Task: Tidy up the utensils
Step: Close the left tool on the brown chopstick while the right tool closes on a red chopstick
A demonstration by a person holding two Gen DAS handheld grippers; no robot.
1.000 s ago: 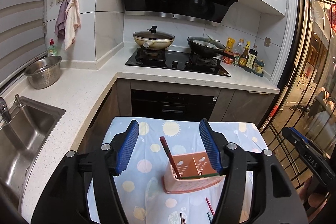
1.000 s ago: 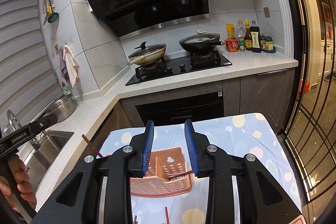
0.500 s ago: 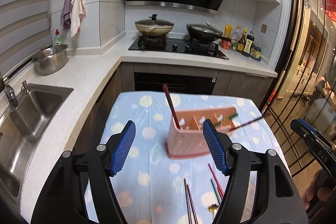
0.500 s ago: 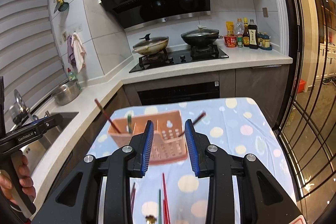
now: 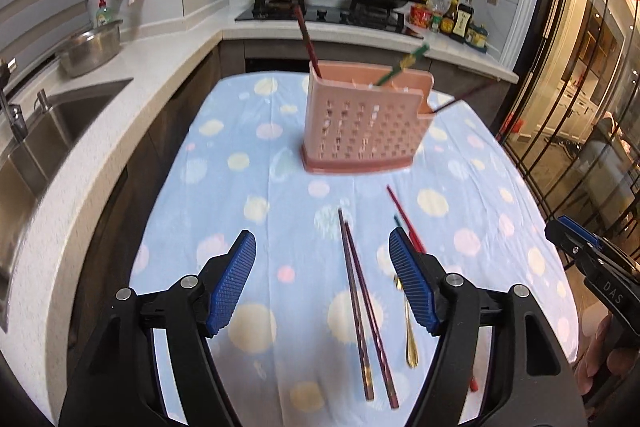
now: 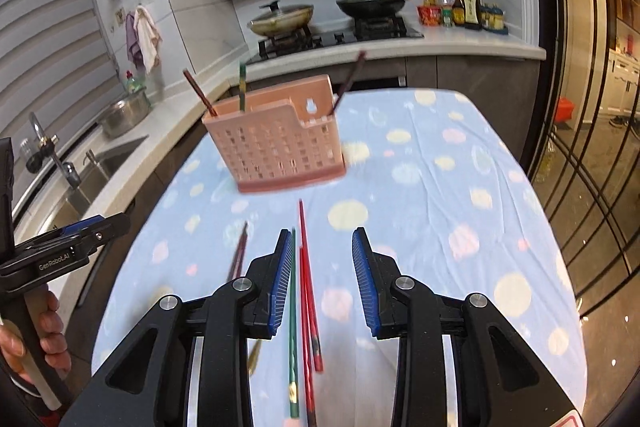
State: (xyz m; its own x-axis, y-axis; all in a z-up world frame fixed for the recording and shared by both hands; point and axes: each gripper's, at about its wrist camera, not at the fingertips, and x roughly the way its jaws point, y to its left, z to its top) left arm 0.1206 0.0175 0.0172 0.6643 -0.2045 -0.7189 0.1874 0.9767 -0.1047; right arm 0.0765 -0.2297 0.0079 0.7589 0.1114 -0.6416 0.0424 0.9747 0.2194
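Landmark: pink caddy [image 5: 366, 125], upright on the dotted cloth [image 5: 240, 187], toward the cloth's far end.
Done: three sticks already stand in the caddy: a dark red one [image 5: 307, 41] at its left end, a green one [image 5: 400, 67] near the middle, a dark one [image 5: 460, 99] leaning out at its right end.
Left: on the cloth in front of the caddy lie a purple pair [image 5: 360, 307], a red pair [image 6: 307, 291], one green stick [image 6: 293, 327] and a gold spoon [image 5: 410, 331]. By that count, roughly a third is done.
Left gripper [image 5: 322, 283]: fingers wide apart, nothing between the pads; it hangs over the purple pair.
Right gripper [image 6: 320, 279]: fingers narrower but parted, empty; the red pair and green stick lie below the gap.
Hard to tell: the caddy's inner compartments, so which slot each stick sits in is unclear. The spoon's bowl is partly behind a finger. The near ends of the sticks are hidden by the gripper bodies. The right view is blurred.
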